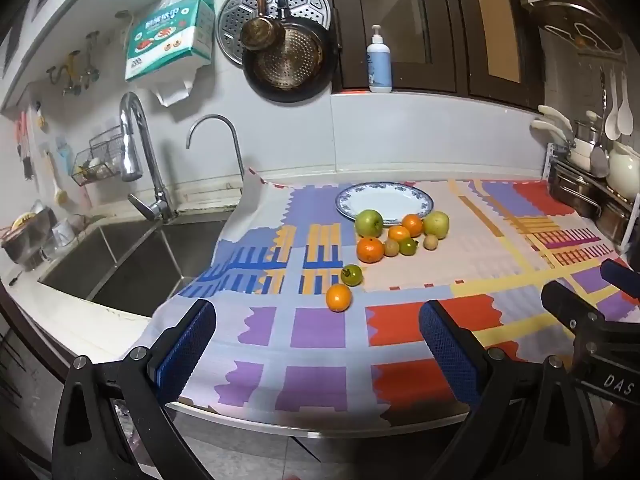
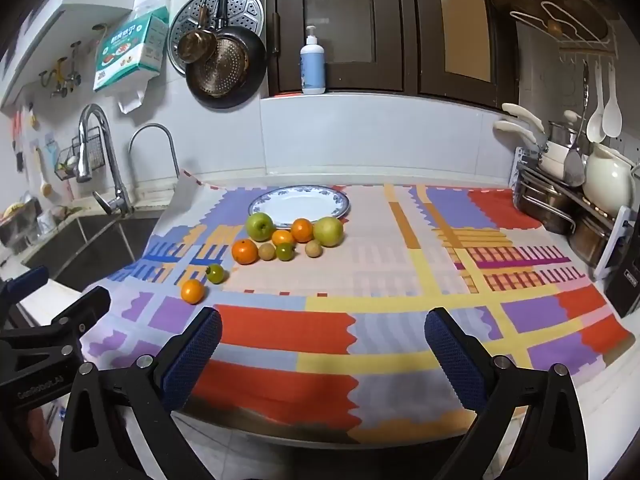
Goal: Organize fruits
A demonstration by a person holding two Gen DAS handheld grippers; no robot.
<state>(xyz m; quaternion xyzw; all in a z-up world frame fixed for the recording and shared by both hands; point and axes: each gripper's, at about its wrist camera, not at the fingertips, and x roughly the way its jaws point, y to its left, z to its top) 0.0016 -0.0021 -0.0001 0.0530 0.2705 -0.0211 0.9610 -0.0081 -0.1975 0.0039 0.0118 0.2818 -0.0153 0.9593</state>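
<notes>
Left wrist view: the left gripper [image 1: 316, 344] hangs spread wide and empty over the patterned cloth [image 1: 320, 340]. The plate [image 1: 384, 200] holds nothing, so sorting seems unstarted.

Right wrist view: the right gripper [image 2: 322, 346] is equally spread and empty. Fruits [image 2: 284, 240] lie just before the plate (two strays nearer): two apples, four oranges, two greenish tomatoes, two small tan fruits.
</notes>
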